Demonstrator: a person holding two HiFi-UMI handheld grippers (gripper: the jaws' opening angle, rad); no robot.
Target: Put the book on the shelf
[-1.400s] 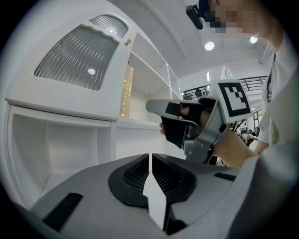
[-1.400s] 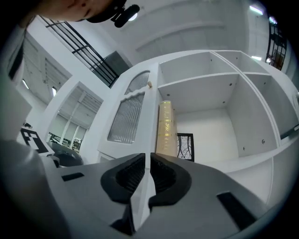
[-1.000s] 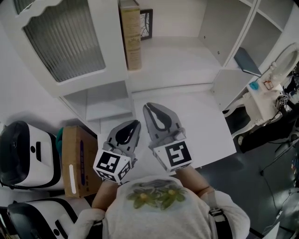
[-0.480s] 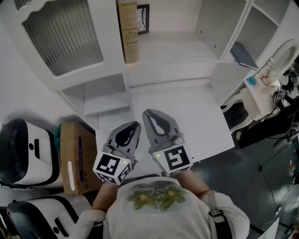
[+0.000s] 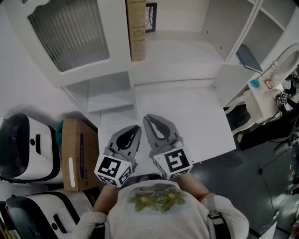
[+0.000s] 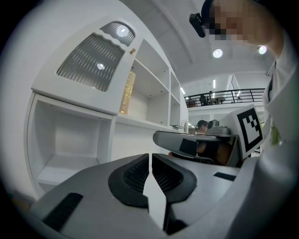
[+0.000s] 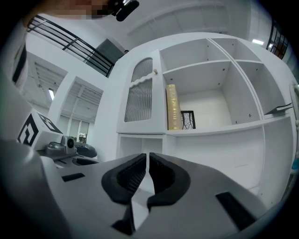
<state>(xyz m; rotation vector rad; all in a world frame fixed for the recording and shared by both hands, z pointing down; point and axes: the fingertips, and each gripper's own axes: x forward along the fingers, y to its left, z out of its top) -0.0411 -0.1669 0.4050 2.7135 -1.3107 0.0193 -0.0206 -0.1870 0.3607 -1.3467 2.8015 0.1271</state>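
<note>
book (image 5: pixel 136 32) 1 | picture frame (image 5: pixel 151 17) 1 | cardboard box (image 5: pixel 71 140) 1 | hand-held grippers (image 5: pixel 134 128) (image 5: pixel 149 118) 2

Held side by side low over the white bench (image 5: pixel 196 126), close to the person's chest: left claw (image 5: pixel 135 129) and right claw (image 5: pixel 147 118), marker cubes nearest the body, jaws together, tips toward the shelf unit. Upright on the open shelf (image 5: pixel 182 51), hard against its left wall next to the ribbed cabinet door (image 5: pixel 70 32): a tan book (image 5: pixel 136 30), a small dark picture frame (image 5: pixel 150 10) just behind. Left of the bench: a cardboard box (image 5: pixel 74 156) beside white-and-black machines (image 5: pixel 23 149).
</note>
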